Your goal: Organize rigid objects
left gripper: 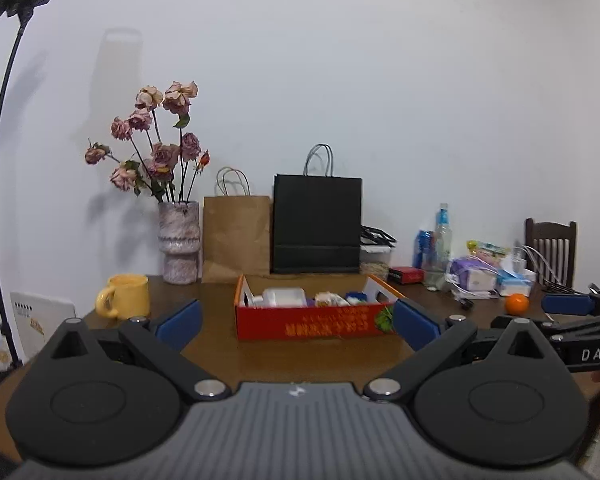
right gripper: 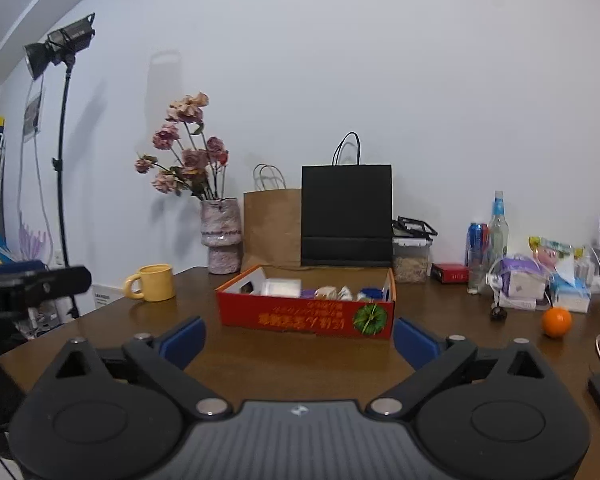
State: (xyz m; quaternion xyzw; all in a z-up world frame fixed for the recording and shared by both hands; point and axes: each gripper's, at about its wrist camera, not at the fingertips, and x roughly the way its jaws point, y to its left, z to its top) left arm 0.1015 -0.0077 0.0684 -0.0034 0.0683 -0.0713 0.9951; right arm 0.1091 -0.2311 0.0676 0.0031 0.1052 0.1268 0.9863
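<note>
A red cardboard box (left gripper: 312, 322) (right gripper: 306, 318) stands open in the middle of the brown table (left gripper: 220, 328) (right gripper: 204, 304), holding white, purple and blue packets. My left gripper (left gripper: 296, 326) is open and empty, short of the box's near side. My right gripper (right gripper: 298, 340) is open too, with nothing between its blue pads, just before the box. An orange (left gripper: 517, 304) (right gripper: 556, 321) lies to the right of the box. A yellow mug (left gripper: 124, 295) (right gripper: 151, 282) stands to the left. In the left wrist view the right gripper (left gripper: 572, 306) shows at the right edge.
Against the white wall stand a vase of dried roses (left gripper: 179, 240) (right gripper: 221, 236), a brown paper bag (left gripper: 236, 234) (right gripper: 274, 226) and a black paper bag (left gripper: 317, 224) (right gripper: 346, 214). Bottles, cans, a red pack (right gripper: 449, 272) and wrapped packets (right gripper: 524, 282) crowd the right. A light stand (right gripper: 62, 184) rises at left.
</note>
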